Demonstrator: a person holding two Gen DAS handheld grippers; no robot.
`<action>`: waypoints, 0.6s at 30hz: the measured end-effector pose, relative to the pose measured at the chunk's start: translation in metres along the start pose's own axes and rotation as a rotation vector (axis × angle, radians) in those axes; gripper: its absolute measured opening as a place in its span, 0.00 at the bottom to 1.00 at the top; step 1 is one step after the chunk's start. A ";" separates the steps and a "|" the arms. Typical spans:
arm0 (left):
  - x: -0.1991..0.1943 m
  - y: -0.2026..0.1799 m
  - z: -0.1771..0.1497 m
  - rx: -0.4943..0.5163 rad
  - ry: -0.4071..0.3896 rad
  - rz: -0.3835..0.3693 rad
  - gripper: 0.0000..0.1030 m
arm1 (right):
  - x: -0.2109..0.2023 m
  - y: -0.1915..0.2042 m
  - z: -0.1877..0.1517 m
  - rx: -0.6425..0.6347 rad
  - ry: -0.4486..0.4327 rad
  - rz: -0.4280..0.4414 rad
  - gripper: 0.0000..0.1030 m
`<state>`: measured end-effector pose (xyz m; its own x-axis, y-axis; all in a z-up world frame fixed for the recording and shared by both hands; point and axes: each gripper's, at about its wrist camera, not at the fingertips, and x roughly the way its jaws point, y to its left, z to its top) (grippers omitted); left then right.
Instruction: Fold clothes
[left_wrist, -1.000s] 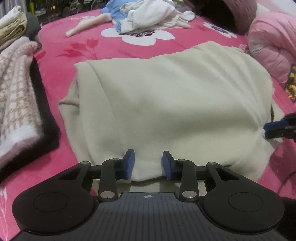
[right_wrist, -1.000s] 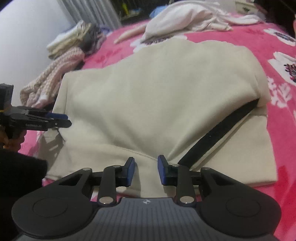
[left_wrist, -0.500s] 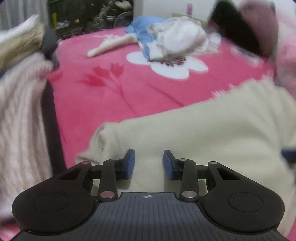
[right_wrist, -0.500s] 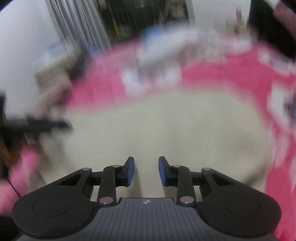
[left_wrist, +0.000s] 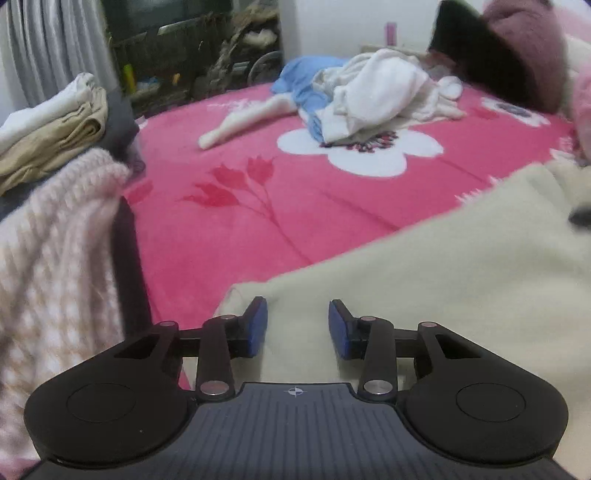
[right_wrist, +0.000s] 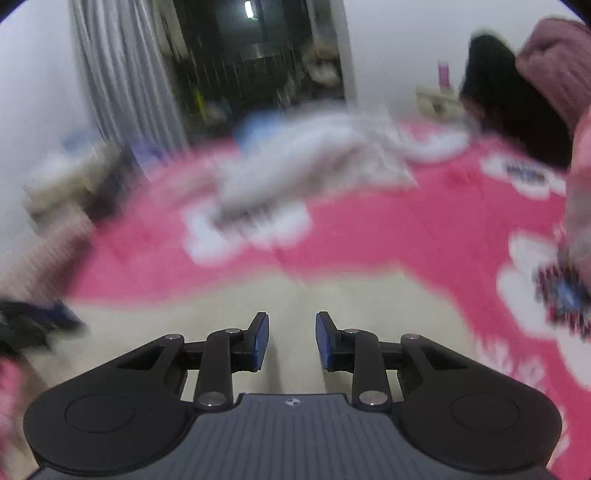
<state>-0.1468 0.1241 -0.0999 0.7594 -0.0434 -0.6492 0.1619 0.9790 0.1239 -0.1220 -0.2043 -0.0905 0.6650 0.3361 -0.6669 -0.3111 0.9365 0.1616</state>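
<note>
— What is the setting?
— A bed under a plush pink blanket with white flowers (left_wrist: 332, 206). A loose heap of white and blue clothes (left_wrist: 369, 96) lies at its far side, and a folded stack topped by a pink-and-white knitted garment (left_wrist: 55, 258) sits at the left.
— Where is the piece being folded?
— The cream fleece garment (left_wrist: 443, 280) lies flat, close under both tools.
— And the grippers?
— The left gripper (left_wrist: 297, 325) stands partly open over the garment's corner, its jaws just widened, pads clear of the cloth. The right gripper (right_wrist: 291, 339) looks narrowly parted above the fleece, seemingly gripping nothing, though that view is blurred.
</note>
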 end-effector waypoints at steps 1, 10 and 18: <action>-0.005 -0.003 -0.004 0.044 -0.014 0.007 0.37 | 0.004 -0.008 -0.017 0.017 -0.014 0.022 0.28; -0.038 0.001 0.038 -0.015 -0.074 -0.066 0.38 | -0.026 -0.023 0.018 0.124 -0.019 0.097 0.30; 0.026 0.000 0.025 -0.082 0.044 0.005 0.39 | 0.004 -0.022 0.041 0.067 -0.085 -0.060 0.29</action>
<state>-0.1110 0.1176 -0.0979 0.7315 -0.0319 -0.6811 0.1049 0.9923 0.0662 -0.0845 -0.2196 -0.0667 0.7373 0.2839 -0.6131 -0.2250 0.9588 0.1734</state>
